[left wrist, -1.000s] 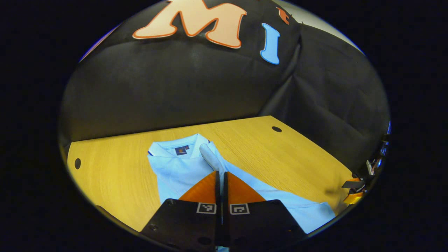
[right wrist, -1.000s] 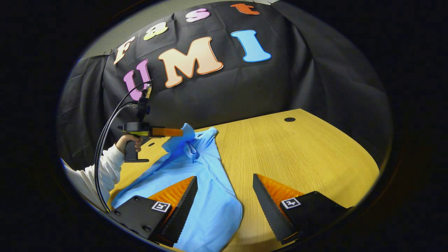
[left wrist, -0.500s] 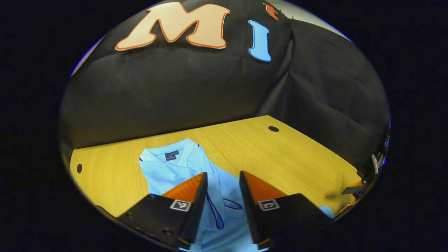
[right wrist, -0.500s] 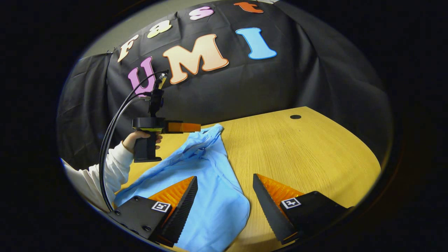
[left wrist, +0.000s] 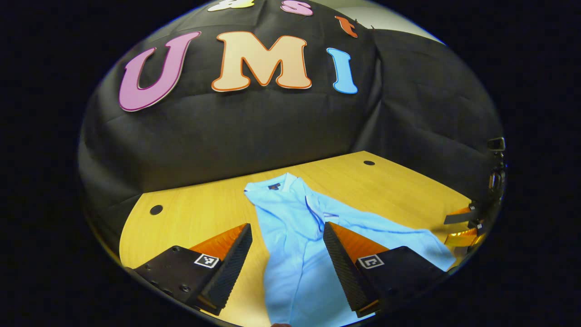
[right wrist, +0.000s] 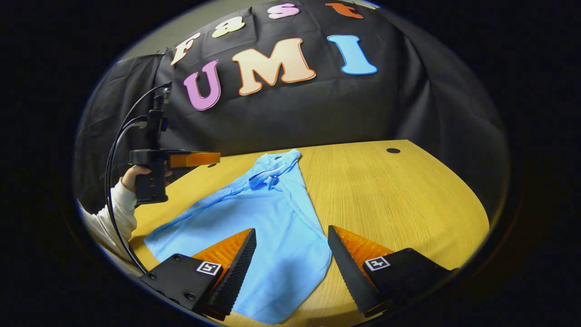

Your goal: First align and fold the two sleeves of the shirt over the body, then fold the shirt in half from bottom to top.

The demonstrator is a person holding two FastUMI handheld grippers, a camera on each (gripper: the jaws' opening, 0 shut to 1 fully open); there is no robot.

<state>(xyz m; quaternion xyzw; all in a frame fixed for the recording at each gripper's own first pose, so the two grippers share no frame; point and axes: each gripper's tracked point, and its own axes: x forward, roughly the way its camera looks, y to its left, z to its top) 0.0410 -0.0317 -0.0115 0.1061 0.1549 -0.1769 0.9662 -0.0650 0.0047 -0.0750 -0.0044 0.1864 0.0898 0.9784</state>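
Your shirt [right wrist: 268, 218] lies flat on the table [right wrist: 399, 200], collar [left wrist: 278, 184] at the far end, with what looks like one sleeve [left wrist: 313, 206] laid over the body. Your left claw [left wrist: 287, 236] hovers wide open above it, gripping nothing. Your right claw [right wrist: 292, 240] gapes empty over the hem too. By my read the sleeves are nearly settled; the bottom-to-top fold isn't done yet.
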